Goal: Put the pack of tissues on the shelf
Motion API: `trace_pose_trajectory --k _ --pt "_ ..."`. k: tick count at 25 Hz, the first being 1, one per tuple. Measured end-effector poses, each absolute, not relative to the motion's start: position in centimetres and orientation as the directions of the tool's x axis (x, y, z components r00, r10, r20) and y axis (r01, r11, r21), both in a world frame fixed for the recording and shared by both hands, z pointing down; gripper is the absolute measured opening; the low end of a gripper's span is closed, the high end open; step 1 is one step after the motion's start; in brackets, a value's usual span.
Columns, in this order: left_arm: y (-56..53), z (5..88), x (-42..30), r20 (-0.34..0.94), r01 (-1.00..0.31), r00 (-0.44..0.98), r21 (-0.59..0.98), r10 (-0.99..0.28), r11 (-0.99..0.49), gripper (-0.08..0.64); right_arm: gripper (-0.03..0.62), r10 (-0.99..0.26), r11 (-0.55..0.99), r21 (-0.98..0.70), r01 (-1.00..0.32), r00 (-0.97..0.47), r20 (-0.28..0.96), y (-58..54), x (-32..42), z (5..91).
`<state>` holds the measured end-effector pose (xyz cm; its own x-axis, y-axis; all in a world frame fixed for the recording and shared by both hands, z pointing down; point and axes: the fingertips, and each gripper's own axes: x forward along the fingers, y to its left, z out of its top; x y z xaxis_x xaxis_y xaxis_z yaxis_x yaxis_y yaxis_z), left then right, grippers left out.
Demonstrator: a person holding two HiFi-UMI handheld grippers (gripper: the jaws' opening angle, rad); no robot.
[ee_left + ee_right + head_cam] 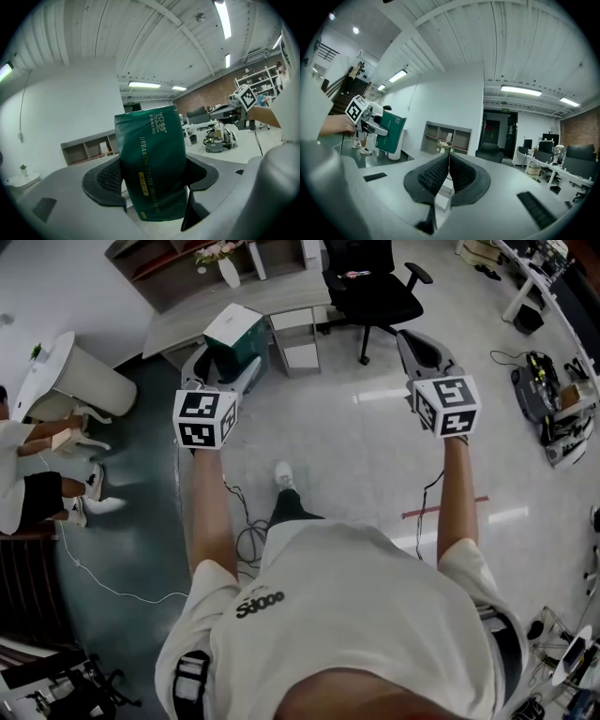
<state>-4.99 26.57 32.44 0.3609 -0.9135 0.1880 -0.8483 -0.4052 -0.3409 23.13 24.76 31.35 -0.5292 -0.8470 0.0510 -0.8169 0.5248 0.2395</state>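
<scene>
You stand on open floor (356,456), facing the desk (244,301) with the shelf (169,268) behind it and a chair (373,287) to their right. The tissue pack (152,164) is pinched in your left gripper (151,185), well apart from the shelf. Only the right gripper view shows that your right gripper (448,161) is empty, its jaws pressed together.
</scene>
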Motion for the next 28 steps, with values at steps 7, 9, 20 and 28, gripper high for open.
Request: trace_pose_trajectory --k 7,9,20,28 --pt "18.0 33.9 -8.3 0.185 -0.848 0.370 -0.334 -0.910 -0.412 0.374 0.005 -0.848 0.522 0.247 -0.816 -0.528 0.045 16.8 19.8 32.1" --pt "14.4 34.1 -9.9 0.185 -0.850 0.372 -0.326 -0.909 -0.414 0.374 0.005 -0.851 0.518 0.235 -0.823 -0.524 0.042 13.5 18.6 32.0" --pt "-5.8 31.4 -16.8 0.174 -0.823 0.425 -0.334 -0.888 -0.459 0.374 0.006 -0.850 0.524 0.208 -0.826 -0.522 0.068 -4.8 10.4 29.5" --pt "-15.7 32.8 -21.2 0.204 -0.798 0.452 -0.343 -0.868 -0.496 0.374 0.006 -0.862 0.505 0.207 -0.838 -0.499 0.084 -14.5 4.8 30.7"
